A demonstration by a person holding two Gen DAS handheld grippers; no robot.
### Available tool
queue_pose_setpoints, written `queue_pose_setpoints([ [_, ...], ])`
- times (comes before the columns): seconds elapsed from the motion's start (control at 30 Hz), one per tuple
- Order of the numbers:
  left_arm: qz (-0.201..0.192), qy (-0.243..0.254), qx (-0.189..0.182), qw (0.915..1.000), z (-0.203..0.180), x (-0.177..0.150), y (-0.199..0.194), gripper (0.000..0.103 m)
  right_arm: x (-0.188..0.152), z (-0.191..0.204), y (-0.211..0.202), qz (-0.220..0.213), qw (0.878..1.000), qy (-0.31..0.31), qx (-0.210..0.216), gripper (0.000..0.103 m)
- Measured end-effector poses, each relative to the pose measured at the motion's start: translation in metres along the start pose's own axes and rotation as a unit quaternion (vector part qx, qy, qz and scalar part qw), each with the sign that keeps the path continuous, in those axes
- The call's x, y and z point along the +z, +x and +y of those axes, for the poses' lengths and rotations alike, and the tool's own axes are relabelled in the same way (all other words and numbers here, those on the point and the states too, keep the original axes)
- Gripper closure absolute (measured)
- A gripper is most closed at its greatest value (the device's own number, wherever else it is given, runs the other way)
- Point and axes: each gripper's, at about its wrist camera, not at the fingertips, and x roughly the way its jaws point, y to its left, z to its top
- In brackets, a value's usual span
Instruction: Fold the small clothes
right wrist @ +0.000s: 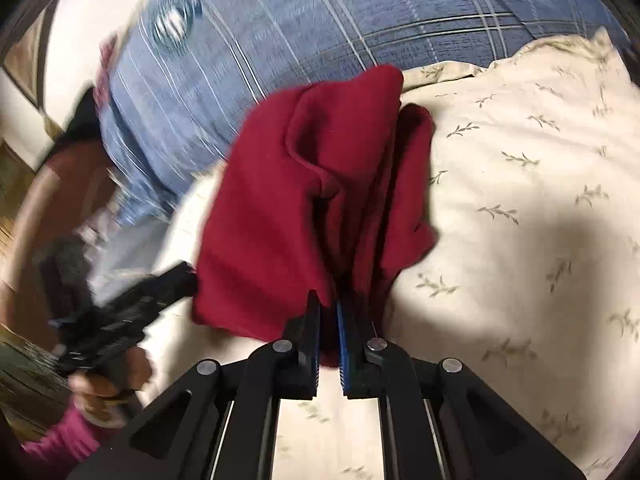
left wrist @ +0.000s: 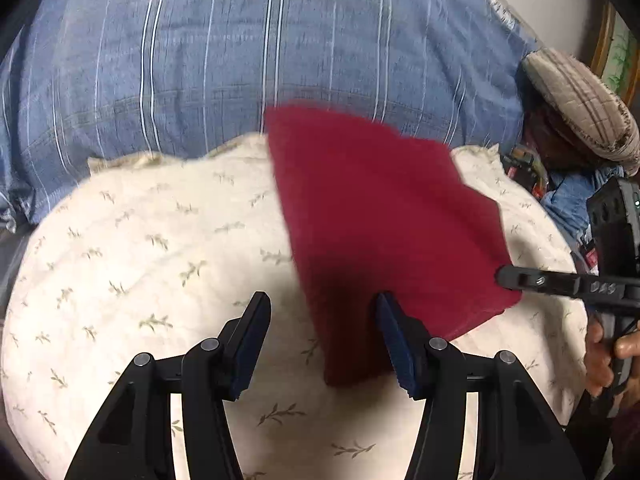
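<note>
**Red cloth pinched by one claw on a leaf-print cushion**

Covering most of both views is a cream cushion [left wrist: 160,264], a soft, puffy fabric printed with small olive leaf sprigs and gently creased near its far edge. Behind it rises a large blue cushion [left wrist: 280,40] of slubby, denim-like weave crossed by thin white and dark stripes. At the right edge of the left wrist view sits a quilted beige plaid pad [left wrist: 580,100], with a sliver of pale wall and a wooden frame behind it; the things below the pad are too cluttered to name.

The red cloth [left wrist: 384,216] is a matte, slightly fuzzy knit in deep crimson. In the left wrist view it spreads as a flat, angular sheet across the cream cushion, its far corner reaching over the blue one. In the right wrist view it [right wrist: 312,184] bunches into thick rounded folds with a rolled hem.

The left claw [left wrist: 320,340] stands wide, its black fingers with ribbed blue pads [left wrist: 394,344] apart; the right-hand pad lies over the near edge of the cloth, and nothing is held between them.

The right claw [right wrist: 328,320] is drawn narrow, its pads nearly together and gripping a gathered edge of the red cloth. From the left wrist view its tip [left wrist: 508,278] meets the cloth's right corner, with a hand [left wrist: 600,356] on the handle.
</note>
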Motion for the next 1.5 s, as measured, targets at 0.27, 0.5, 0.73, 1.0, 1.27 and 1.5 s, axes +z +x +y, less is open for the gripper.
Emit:
queue_pose_setpoints([
  [0.27,-0.02,0.024,-0.013,0.9994,-0.03,0.009,0.005,0.048,0.07,0.001,-0.007,-0.091,0.995,0.043,-0.024,0.022],
  [0.5,-0.004,0.042,-0.011,0.999,-0.035,0.006,0.02,0.047,0.109,0.004,0.059,-0.037,0.992,-0.04,-0.11,0.095],
  [0.73,-0.008,0.066,-0.001,0.9978,-0.04,0.006,0.029,0.045,0.103,-0.006,0.076,-0.037,0.978,-0.086,-0.186,0.094],
  [1.0,-0.005,0.063,0.013,0.9979,-0.044,0.005,0.031,0.043,0.08,0.036,0.013,-0.051,0.984,-0.098,-0.138,0.076],
  [1.27,-0.004,0.054,0.02,0.9983,-0.043,0.005,0.029,0.043,0.051,0.042,0.033,-0.01,0.977,-0.129,-0.168,0.076],
  [1.5,0.006,0.046,0.019,0.9988,-0.04,0.008,0.024,0.043,0.047,0.02,0.028,-0.01,0.983,-0.096,-0.154,0.066],
])
